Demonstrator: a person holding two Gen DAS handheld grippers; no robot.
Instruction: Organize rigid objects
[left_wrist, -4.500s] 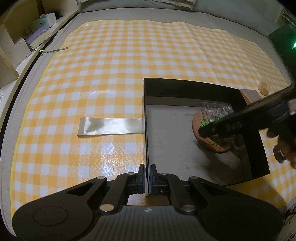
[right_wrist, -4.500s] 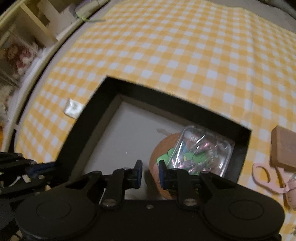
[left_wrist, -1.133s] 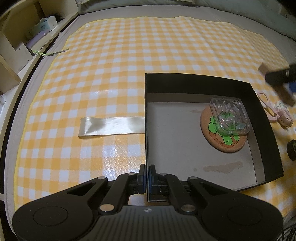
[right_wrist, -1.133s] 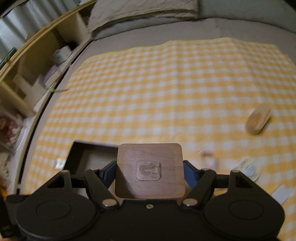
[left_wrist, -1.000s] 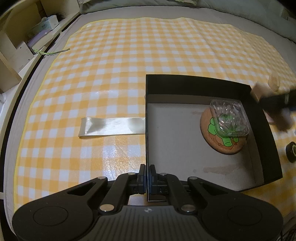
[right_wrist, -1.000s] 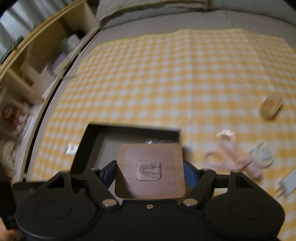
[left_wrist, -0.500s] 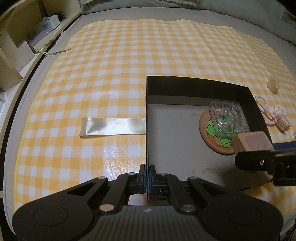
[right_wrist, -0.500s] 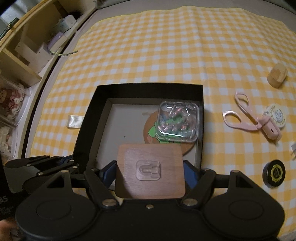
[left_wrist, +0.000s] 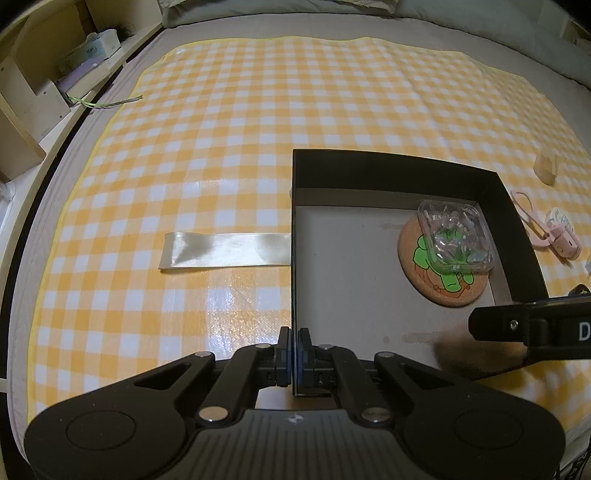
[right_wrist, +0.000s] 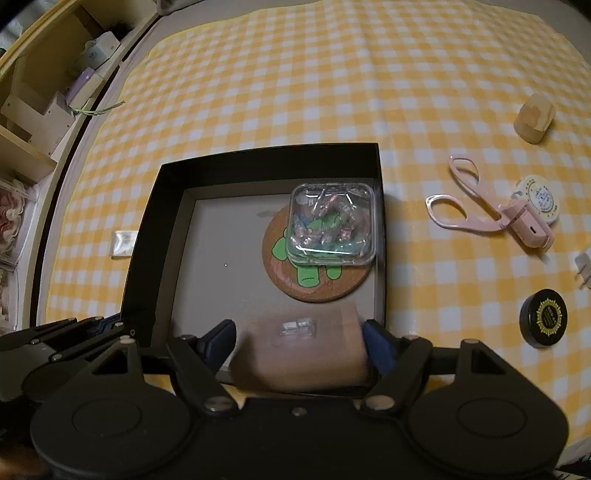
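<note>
A black box (left_wrist: 369, 173) (right_wrist: 258, 162) lies on the yellow checked cloth. My left gripper (left_wrist: 294, 350) is shut on the box's near wall. Inside, at the far right, a cork coaster (left_wrist: 454, 295) (right_wrist: 314, 288) carries a clear plastic case (left_wrist: 456, 236) (right_wrist: 332, 225). My right gripper (right_wrist: 299, 338) hangs over the box's near right corner. A square wooden block (right_wrist: 299, 354) (left_wrist: 465, 356) sits between its fingers, blurred, with a gap at the left pad, so it is loose and dropping.
Right of the box lie pink scissors (right_wrist: 480, 218), a white round tin (right_wrist: 539, 199), a black round tin (right_wrist: 543, 317) and a small wooden piece (right_wrist: 533, 118). A pale ribbon strip (left_wrist: 225, 251) lies left of the box. Shelves (left_wrist: 37, 92) line the left edge.
My right gripper carried the wooden block from the right over the box and sank. The block, sharp and gripped before, now blurs loose between the fingers. The left gripper kept still.
</note>
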